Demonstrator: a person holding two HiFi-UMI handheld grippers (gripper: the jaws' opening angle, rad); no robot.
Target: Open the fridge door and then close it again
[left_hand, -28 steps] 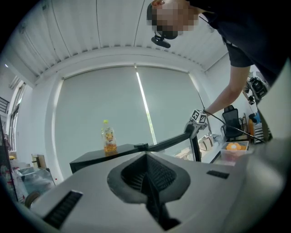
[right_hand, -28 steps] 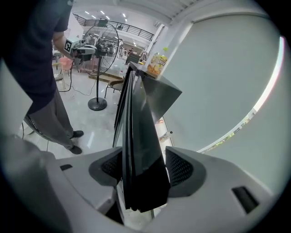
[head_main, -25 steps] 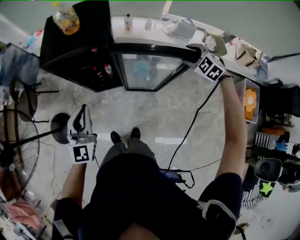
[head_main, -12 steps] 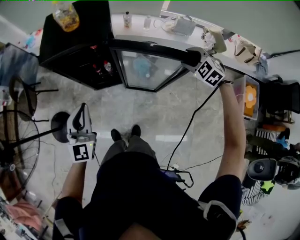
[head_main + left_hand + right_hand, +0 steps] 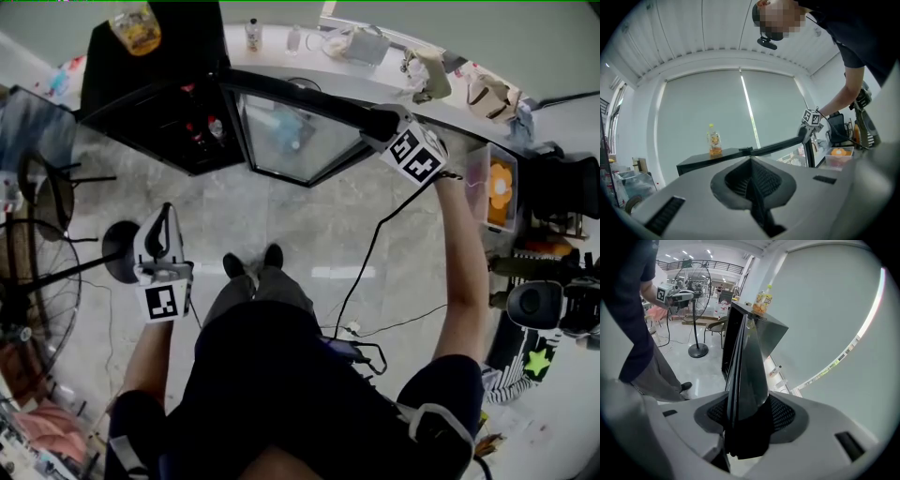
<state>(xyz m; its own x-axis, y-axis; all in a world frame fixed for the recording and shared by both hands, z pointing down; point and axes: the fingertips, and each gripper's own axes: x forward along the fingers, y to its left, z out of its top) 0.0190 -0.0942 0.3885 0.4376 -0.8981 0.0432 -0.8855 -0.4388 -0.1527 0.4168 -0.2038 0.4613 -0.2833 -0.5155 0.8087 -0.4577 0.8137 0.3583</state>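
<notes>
While the right gripper [image 5: 382, 122] clamps the top corner of the glass door [image 5: 300, 141], the door stands swung well out from the black fridge [image 5: 150, 84]. The jaws have just been closing, and the right gripper view shows the door's dark edge running up from between the pads [image 5: 785, 416], which press on it.

The fridge's open compartment holds a few small bottles [image 5: 202, 127] with reddish tops; what is in them cannot be told. On the fridge's top stands a clear jar [image 5: 136, 26] with a yellow cap and orange-yellow contents.

The left gripper [image 5: 161, 239] hangs at the person's left side over the floor, well apart from the fridge, its jaws clenched together with nothing between them.

Behind the door, a pale counter [image 5: 309, 67] carries a small flask [image 5: 253, 36] and some bags [image 5: 361, 45]. To the right, a clear bin [image 5: 475, 187] holds an orange thing [image 5: 502, 183].
</notes>
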